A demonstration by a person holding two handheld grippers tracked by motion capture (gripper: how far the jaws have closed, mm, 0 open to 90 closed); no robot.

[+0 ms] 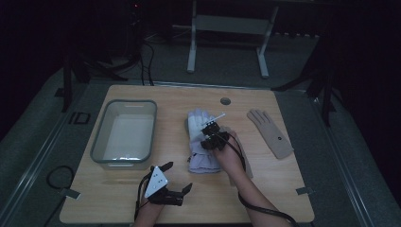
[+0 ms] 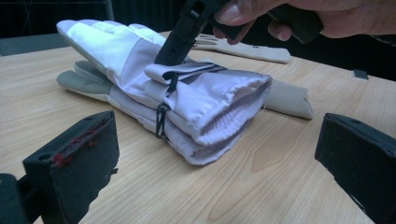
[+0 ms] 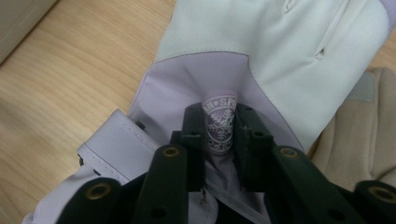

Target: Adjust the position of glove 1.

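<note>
The right hand-held gripper (image 3: pixel 219 128) pinches a patterned tab (image 3: pixel 218 125) on the lavender glove (image 1: pixel 202 142); the left hand-held gripper (image 1: pixel 177 177) rests released on the tabletop (image 1: pixel 265 189)

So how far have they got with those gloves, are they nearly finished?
Early days, it looks like. Nothing appears put away: the clear bin holds no glove, and the tan glove lies flat at the table's right. In hand: the right gripper pinches a patch of fabric on the white glove. The left gripper waits open near the front edge. Moving both gloves is probably still left.
</note>
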